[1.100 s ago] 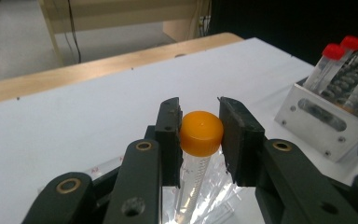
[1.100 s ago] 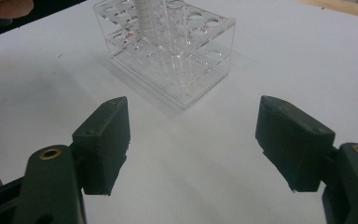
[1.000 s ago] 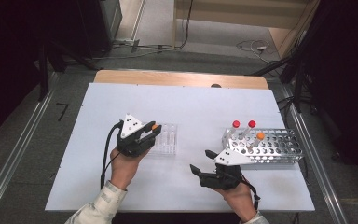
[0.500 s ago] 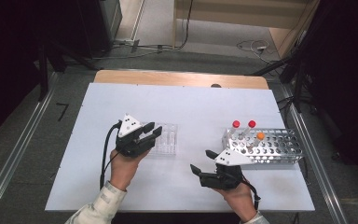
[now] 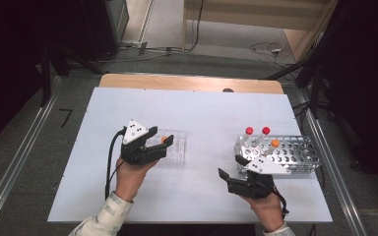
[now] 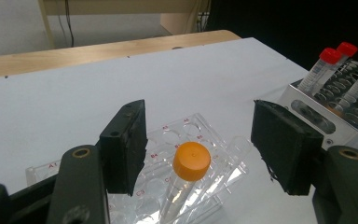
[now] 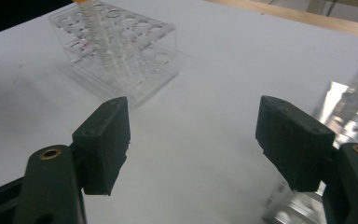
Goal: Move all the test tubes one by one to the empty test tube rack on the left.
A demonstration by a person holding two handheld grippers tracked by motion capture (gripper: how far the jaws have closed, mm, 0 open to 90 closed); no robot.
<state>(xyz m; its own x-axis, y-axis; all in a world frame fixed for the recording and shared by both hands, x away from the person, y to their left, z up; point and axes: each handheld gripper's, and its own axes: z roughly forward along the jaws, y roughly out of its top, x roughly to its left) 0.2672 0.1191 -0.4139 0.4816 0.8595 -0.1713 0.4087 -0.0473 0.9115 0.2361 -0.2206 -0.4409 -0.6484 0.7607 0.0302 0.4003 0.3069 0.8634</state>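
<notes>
Tube (image 6: 186, 175), orange cap, stands tilted in the clear rack (image 5: 174, 147) at 9 o'clock on the counter (image 5: 202, 113). Left gripper (image 5: 158, 139) fingers (image 6: 126, 147) have just been opening; they flank the cap with a gap on each side, not pressing. Right gripper (image 5: 229, 167) sits at 5 o'clock beside the metal rack (image 5: 295, 152), fingers wide, nothing between.

Judgement: release step. Draw the left gripper straight back along the tube's axis so neither finger clips the cap; check the tube is seated in its well.

Writing: red well labels on the clear rack, A1, C3 legible; others too small.
</notes>
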